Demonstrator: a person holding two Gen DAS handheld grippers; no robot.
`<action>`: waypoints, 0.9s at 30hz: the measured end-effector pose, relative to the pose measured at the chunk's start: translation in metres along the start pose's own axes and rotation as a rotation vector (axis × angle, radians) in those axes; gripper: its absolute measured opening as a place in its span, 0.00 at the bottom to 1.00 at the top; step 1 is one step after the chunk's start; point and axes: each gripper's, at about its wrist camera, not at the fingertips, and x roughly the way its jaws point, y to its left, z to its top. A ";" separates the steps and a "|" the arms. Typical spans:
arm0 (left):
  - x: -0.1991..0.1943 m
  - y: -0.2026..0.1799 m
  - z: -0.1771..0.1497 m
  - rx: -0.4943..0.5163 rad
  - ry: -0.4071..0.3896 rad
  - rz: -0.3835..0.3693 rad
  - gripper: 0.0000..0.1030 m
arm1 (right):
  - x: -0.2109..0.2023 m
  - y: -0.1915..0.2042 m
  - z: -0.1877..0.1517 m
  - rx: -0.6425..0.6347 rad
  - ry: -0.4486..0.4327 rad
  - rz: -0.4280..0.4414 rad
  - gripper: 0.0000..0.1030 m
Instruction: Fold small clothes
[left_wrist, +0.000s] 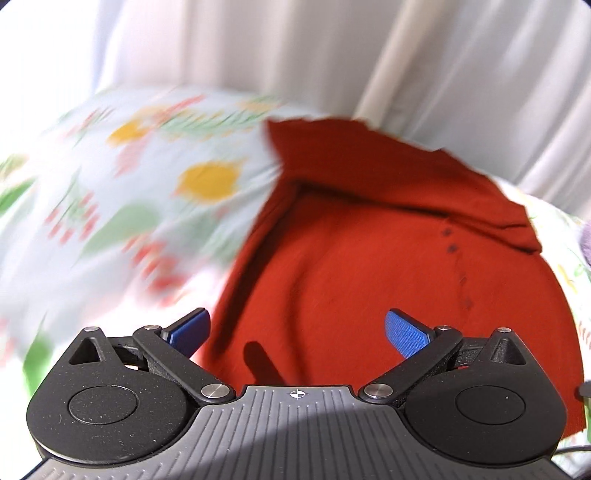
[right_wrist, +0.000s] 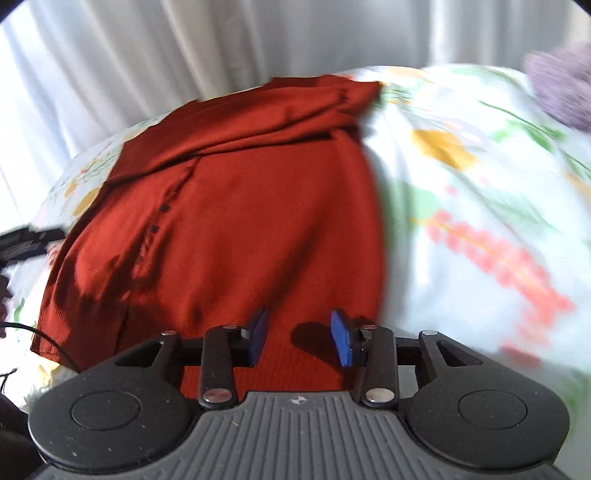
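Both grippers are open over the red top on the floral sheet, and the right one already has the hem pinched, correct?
Not pinched. In the right wrist view the right gripper is open above the red top, holding nothing. The left gripper is open too, over the floral sheet.

Home bedroom: floral bedsheet (left_wrist: 110, 206), white curtains (left_wrist: 258, 48) behind.

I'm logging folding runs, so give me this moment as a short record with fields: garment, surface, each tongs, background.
garment: red knit top, small dark buttons, upper part folded over, lying spread out
surface: floral sheet, white with yellow, green and pink print
left tongs: open wide, over the garment's near edge, gripping nothing
right tongs: open, above the garment's lower part, gripping nothing
background: pale curtain
other: purple fuzzy item at far right on the sheet, blurred
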 end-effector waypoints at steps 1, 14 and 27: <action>-0.002 0.007 -0.004 -0.030 0.021 0.010 1.00 | -0.006 -0.007 -0.007 0.030 -0.003 -0.008 0.37; -0.023 0.031 -0.048 -0.180 0.176 -0.031 0.56 | -0.010 -0.020 -0.032 0.105 0.025 0.112 0.40; -0.026 0.033 -0.055 -0.175 0.199 -0.034 0.09 | -0.007 -0.025 -0.034 0.150 0.055 0.105 0.06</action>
